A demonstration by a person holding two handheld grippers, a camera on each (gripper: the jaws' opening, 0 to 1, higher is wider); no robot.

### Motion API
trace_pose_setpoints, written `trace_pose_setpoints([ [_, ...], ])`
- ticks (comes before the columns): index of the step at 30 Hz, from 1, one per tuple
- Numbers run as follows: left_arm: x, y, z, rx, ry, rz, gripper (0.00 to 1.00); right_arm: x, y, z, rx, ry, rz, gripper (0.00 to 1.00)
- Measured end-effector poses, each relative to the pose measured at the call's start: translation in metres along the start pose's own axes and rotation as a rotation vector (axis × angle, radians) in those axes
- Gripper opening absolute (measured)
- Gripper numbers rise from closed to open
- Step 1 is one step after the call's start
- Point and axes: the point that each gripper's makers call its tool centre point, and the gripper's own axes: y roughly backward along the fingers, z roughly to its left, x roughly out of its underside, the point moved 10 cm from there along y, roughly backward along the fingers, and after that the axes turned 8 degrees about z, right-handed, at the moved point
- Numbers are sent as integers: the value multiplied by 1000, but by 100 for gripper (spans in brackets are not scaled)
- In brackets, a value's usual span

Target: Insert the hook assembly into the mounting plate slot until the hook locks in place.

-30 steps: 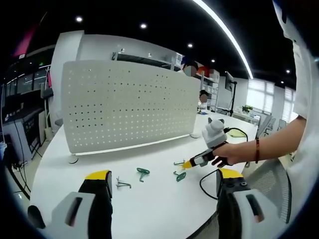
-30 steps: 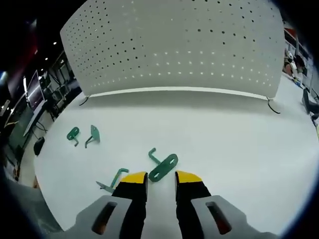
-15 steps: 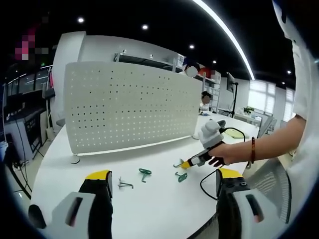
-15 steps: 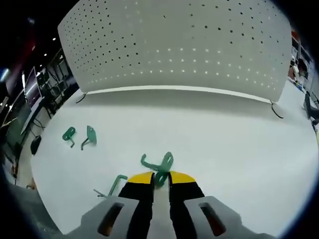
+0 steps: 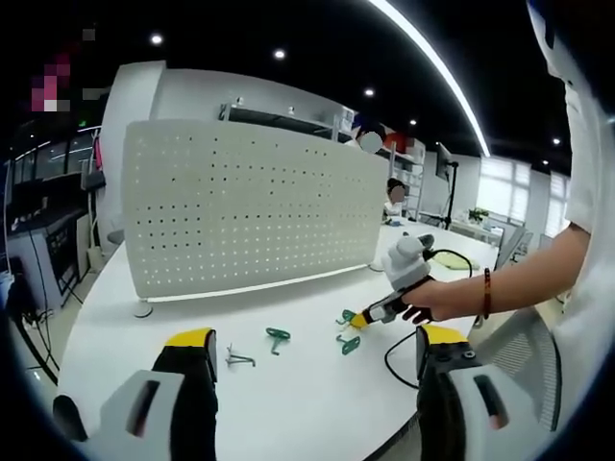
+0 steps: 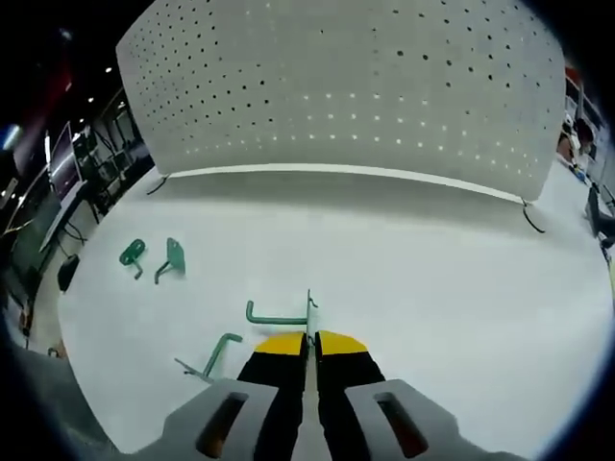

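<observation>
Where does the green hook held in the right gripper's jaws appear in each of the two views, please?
Left gripper view: the held hook sits right of centre, at the tip of the right gripper.
Right gripper view: low at centre, the held hook sticks out leftward from the right gripper, whose jaws are shut on it.
Shared landmark: the pegboard standing behind.
</observation>
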Motion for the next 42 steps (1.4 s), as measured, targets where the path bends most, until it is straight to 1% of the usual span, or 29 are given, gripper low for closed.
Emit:
trace_pose_setpoints([
  [3,-1,0,0,3,5,-9,87,-4,5,3,-17,2,-38,2],
  [6,-2,0,-1,7,3,-20,89,-6,9,6,-9,21,-50,2],
  [13,-5,0,-2,24,8,-35,88,-12,25,15,-19,48,-114,2],
  [16,-6,-1,-2,32,9,-42,87,-17,33,19,-28,53,-152,2],
  [19,-7,-1,-1,41,12,-45,87,-19,38,23,-30,61,-168,2],
  [21,-8,-2,-1,47,12,-49,87,-21,43,26,-39,60,-191,2],
  [26,-10,-4,0,56,13,-57,86,-22,50,32,-54,74,-212,2],
  [28,-11,-4,1,49,17,-64,87,-23,53,34,-55,87,-219,2],
  [29,-11,-4,1,49,18,-69,87,-24,55,37,-68,84,-237,2],
  [31,-12,-3,1,54,21,-74,86,-24,58,39,-65,86,-239,2],
  [32,-12,-3,1,56,24,-76,86,-26,60,40,-71,111,-268,2],
  [33,-12,-3,1,58,25,-77,86,-26,62,41,-73,108,-275,2],
  [35,-13,-2,1,59,27,-83,86,-27,65,43,-81,105,-269,2],
  [37,-14,-2,2,59,30,-92,86,-28,69,46,-94,116,-304,2],
  [40,-15,-2,2,57,31,-104,85,-30,75,50,-98,121,-317,2],
  [41,-15,-2,2,57,32,-106,85,-31,78,52,-110,130,-344,2],
  [42,-15,-2,2,56,33,-110,85,-32,80,53,-108,131,-354,2],
])
